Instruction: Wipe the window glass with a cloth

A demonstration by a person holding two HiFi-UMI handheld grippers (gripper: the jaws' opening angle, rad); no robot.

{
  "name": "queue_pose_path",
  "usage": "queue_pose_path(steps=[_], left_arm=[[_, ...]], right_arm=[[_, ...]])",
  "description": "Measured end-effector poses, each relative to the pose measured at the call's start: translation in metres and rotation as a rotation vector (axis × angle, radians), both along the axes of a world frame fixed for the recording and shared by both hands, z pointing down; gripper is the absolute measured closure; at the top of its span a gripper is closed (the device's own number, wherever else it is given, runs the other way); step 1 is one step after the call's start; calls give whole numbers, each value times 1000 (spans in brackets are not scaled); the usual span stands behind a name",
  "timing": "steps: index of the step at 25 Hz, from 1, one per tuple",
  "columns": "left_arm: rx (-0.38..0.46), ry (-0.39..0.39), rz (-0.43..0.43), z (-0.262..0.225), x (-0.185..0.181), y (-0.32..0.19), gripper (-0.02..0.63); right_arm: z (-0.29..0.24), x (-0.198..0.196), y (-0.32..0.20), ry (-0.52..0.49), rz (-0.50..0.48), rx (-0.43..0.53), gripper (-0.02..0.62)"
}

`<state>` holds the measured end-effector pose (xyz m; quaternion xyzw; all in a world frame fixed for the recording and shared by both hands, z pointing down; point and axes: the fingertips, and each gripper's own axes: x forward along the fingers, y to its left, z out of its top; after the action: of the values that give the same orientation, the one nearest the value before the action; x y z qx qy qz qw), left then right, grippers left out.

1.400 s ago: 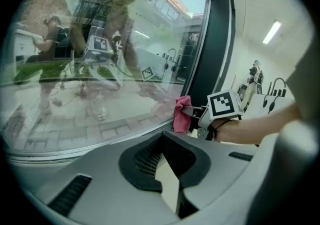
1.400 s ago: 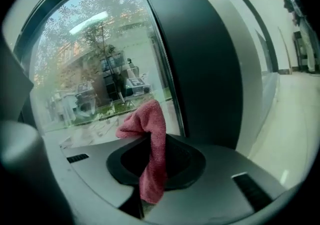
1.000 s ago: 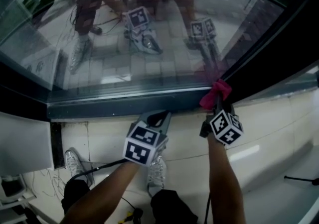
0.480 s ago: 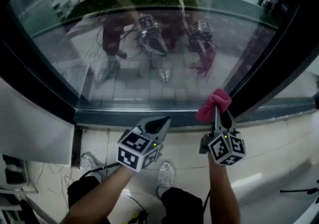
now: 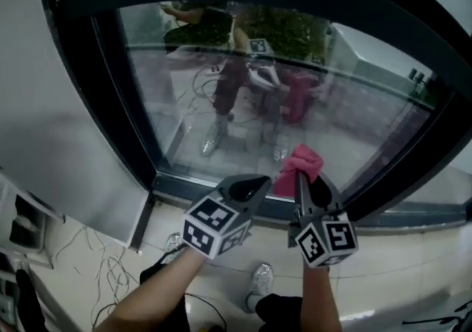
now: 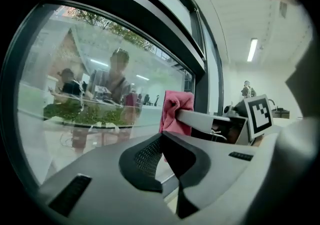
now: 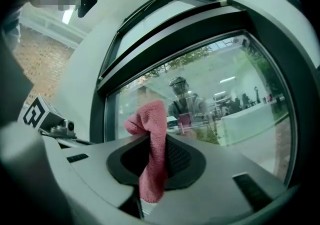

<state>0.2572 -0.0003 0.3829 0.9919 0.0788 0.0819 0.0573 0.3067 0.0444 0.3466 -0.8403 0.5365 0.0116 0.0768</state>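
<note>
The window glass (image 5: 295,94) fills the upper head view inside a dark frame (image 5: 110,65). A pink cloth (image 5: 296,168) bunches out of my right gripper (image 5: 304,183), whose jaws are shut on it, close in front of the lower pane. In the right gripper view the cloth (image 7: 152,154) hangs between the closed jaws (image 7: 154,161) with the glass (image 7: 225,99) ahead. My left gripper (image 5: 249,189) is to the left of it, shut with nothing held; in the left gripper view its jaws (image 6: 162,161) meet, and the cloth (image 6: 176,111) shows beyond.
A pale wall (image 5: 51,131) lies left of the window. Below the sill (image 5: 184,189) the floor holds loose cables (image 5: 110,271). My own shoes (image 5: 262,279) show between the arms. Reflections of a person and both grippers show in the glass.
The head view has tilted up, showing more of the window and its upper frame. Both grippers have risen toward the pane, the right still carrying the cloth.
</note>
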Motion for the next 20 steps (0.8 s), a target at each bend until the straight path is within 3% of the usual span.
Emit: queue_pose_path(steps=[6, 9, 13, 20], left_arm=[[-36, 73, -48, -8, -26, -51, 600], [-44, 70, -54, -2, -31, -59, 600], [-6, 51, -65, 6, -24, -62, 600], [-20, 72, -82, 5, -31, -75, 600]], right_arm=[[-7, -44, -53, 12, -140, 14, 535], [1, -53, -67, 32, -182, -39, 535], [-3, -52, -73, 36, -194, -54, 535], [6, -56, -79, 31, -188, -66, 537]])
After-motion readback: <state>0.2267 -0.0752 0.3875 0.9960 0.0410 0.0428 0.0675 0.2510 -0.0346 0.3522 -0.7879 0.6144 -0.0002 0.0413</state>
